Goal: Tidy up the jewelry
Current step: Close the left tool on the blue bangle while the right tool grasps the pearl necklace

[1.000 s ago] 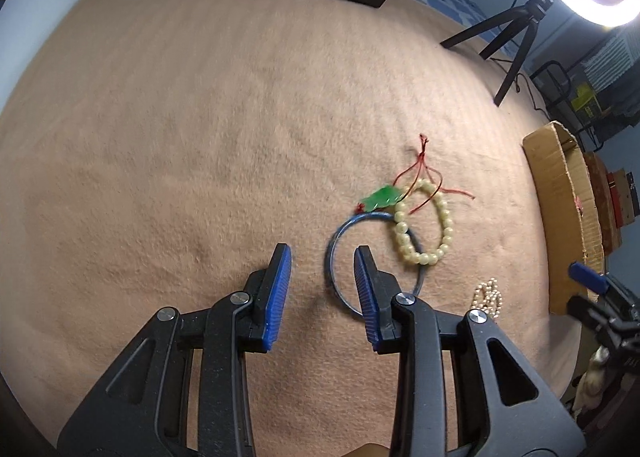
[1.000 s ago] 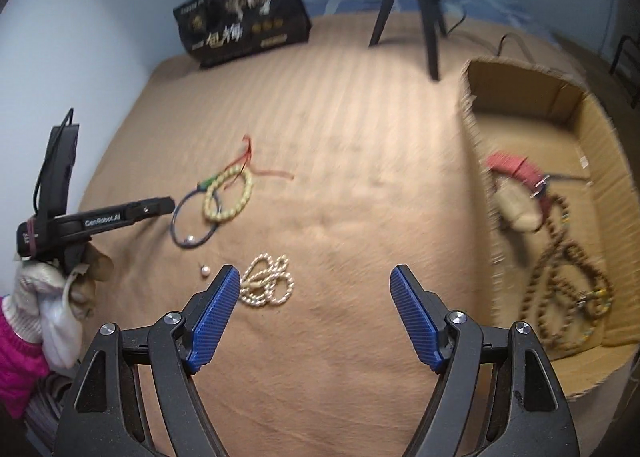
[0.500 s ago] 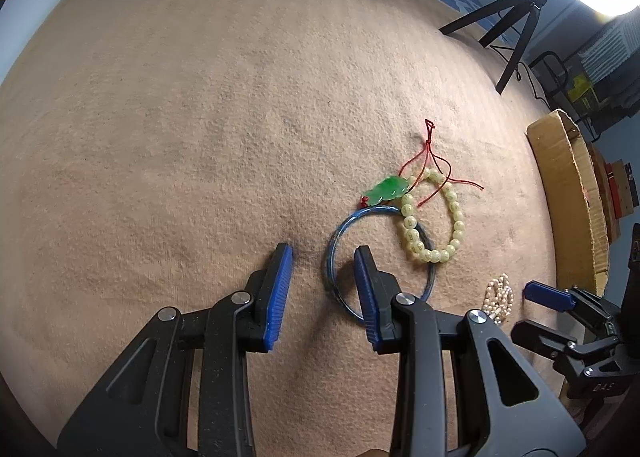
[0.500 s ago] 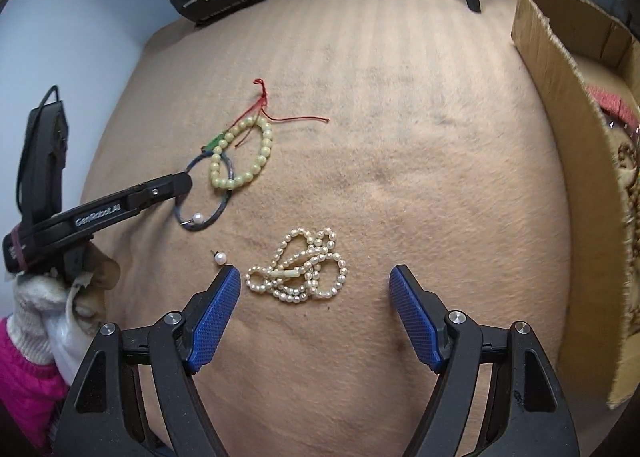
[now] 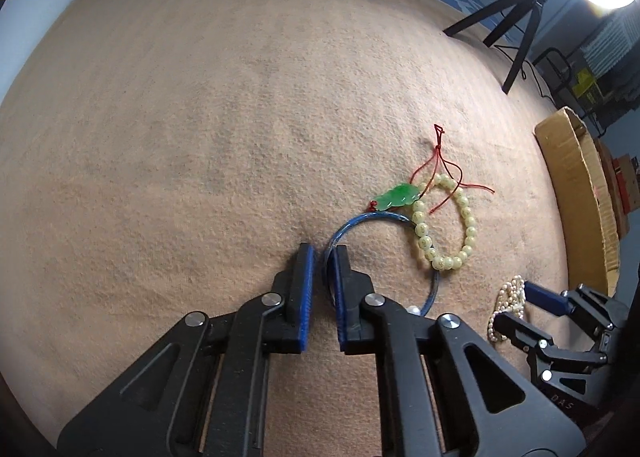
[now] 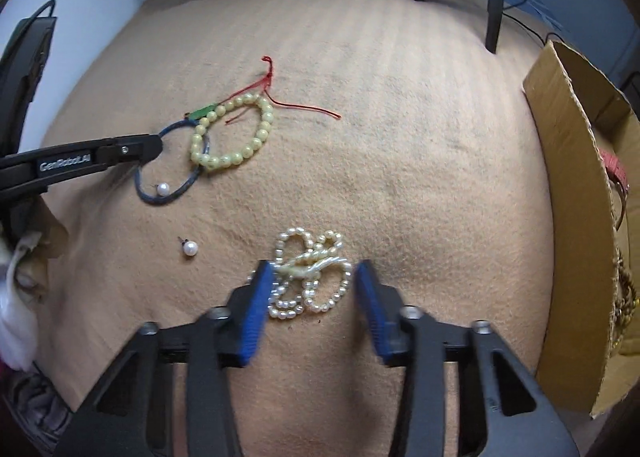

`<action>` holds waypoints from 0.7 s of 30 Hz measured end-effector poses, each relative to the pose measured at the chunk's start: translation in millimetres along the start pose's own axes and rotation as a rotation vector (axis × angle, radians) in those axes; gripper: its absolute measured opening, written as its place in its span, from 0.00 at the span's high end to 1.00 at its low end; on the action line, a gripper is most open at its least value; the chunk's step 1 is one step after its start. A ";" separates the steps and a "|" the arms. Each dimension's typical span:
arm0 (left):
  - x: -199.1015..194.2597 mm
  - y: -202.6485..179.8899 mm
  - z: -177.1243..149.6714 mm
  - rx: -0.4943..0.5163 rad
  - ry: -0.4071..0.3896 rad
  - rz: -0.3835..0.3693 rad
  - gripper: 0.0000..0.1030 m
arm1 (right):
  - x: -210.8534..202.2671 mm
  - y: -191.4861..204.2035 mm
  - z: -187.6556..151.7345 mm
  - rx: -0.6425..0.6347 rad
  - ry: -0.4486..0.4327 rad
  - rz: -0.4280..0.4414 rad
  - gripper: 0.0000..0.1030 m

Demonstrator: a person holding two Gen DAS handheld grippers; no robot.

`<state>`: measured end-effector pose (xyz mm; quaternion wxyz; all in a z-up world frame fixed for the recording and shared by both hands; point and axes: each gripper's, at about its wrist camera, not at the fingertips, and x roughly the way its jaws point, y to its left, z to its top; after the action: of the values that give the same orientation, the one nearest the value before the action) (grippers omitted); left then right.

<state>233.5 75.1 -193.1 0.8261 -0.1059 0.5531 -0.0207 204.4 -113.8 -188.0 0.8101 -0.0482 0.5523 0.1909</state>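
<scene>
Lying mid-frame: one blue bangle (image 5: 434, 285), two loose pearls; since before, left gripper (image 5: 322, 257) pinched its rim, right gripper (image 6: 315, 280) closing around the pearl strand (image 6: 310, 275).

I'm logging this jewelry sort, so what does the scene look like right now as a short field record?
surface: tan cloth
left claw: shut on blue bangle
right claw: closing, pearl strand between pads, not yet pinched
overlapping bangle: yellow bead bracelet with green pendant
loose: pearl stud
container: cardboard box, at right, already holds beads
</scene>
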 end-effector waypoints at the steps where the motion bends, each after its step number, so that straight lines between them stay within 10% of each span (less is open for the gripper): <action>1: -0.7 0.9 -0.7 -0.002 -0.001 0.000 0.95 | -0.2 1.0 0.0 -0.007 -0.003 0.003 0.77; 7: -3.5 2.3 -1.3 -0.013 0.002 -0.015 0.97 | -1.0 4.7 -5.5 -0.036 -0.007 0.037 0.94; 21: -41.9 -11.6 -4.0 -0.026 -0.053 -0.136 0.98 | -35.6 -24.5 2.9 0.009 -0.056 0.126 0.94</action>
<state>214.5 69.5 -154.1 0.8356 -0.1548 0.5228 -0.0669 204.6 -144.7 -157.6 0.8118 -0.0047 0.5322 0.2404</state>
